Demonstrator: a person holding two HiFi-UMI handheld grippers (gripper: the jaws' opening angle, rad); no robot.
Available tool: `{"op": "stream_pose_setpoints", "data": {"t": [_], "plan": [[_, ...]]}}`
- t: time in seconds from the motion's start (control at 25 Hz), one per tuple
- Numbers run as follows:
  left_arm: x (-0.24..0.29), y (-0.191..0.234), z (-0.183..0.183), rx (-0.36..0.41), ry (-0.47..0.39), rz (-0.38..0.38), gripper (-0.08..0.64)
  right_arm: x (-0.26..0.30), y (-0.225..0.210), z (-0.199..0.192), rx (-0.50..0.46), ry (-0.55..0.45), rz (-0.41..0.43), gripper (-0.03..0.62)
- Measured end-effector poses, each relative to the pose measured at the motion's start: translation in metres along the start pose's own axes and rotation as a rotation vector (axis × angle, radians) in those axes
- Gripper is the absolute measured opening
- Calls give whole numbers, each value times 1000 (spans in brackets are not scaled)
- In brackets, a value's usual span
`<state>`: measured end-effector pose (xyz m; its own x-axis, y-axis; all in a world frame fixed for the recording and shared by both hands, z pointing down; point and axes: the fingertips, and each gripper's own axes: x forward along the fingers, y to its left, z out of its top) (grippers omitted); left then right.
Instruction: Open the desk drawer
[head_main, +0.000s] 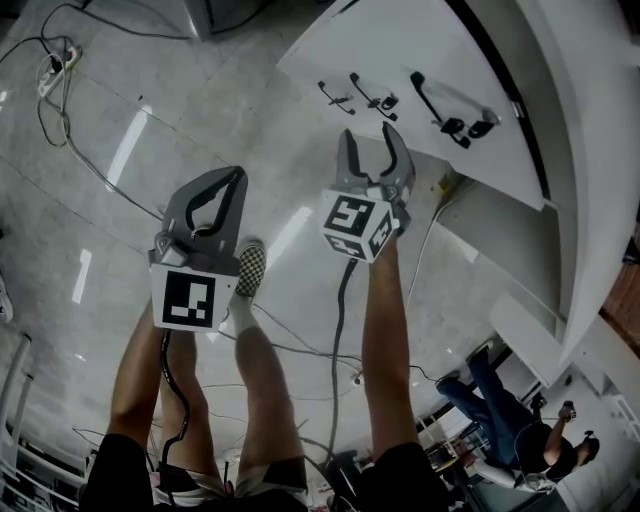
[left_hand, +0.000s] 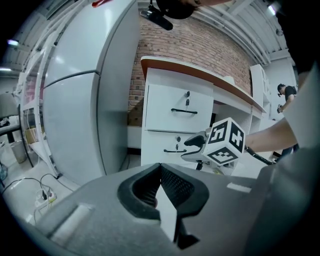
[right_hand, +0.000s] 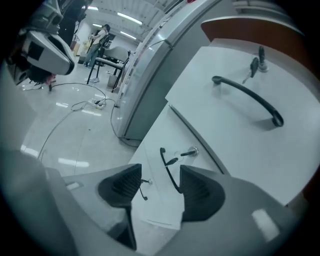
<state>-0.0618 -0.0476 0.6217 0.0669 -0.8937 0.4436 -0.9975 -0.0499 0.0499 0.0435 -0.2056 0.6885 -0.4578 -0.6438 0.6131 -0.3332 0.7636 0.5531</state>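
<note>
The white desk drawer unit (head_main: 400, 50) stands ahead of me with three drawers, each with a black handle. My right gripper (head_main: 368, 132) is open and points down at the drawer fronts without touching them. In the right gripper view the middle drawer's handle (right_hand: 170, 170) lies ahead in the gap between the open jaws of that gripper (right_hand: 159, 172), with a key (right_hand: 187, 151) in the lock beside it. The top drawer's handle (right_hand: 247, 97) is up to the right. My left gripper (head_main: 215, 200) hangs further back on the left, shut and empty (left_hand: 160, 167).
A tall white cabinet (left_hand: 75, 100) stands left of the drawer unit, against a brick wall. Cables and a power strip (head_main: 55, 68) lie on the glossy floor. My legs and a checked shoe (head_main: 250, 265) are below the grippers. Another person (head_main: 510, 420) stands at the lower right.
</note>
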Motion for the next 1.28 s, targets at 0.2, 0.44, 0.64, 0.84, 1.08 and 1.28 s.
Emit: {"op": "stream_pose_setpoints", "data": {"t": [0.2,0.44,0.64,0.84,1.08,1.28], "plan": [[-8,8,-7,-6,15,10,11,23,1,-3,-60,55,23,253],[-10,21,-3,-9,6,26,11,48,5,-9,-121,117,59,253],[-11,26,-4,-4,9,26,11,60,6,-18,-148,168,88,253],[-12,33,-9,-10,13,39,11,64,6,-23,-181,206,91,210],[-12,36,-12,-20,25,43,11,68,-1,-24,-230,231,38,137],[-11,39,-10,-18,29,42,11,70,-3,-25,-290,248,9,107]]}}
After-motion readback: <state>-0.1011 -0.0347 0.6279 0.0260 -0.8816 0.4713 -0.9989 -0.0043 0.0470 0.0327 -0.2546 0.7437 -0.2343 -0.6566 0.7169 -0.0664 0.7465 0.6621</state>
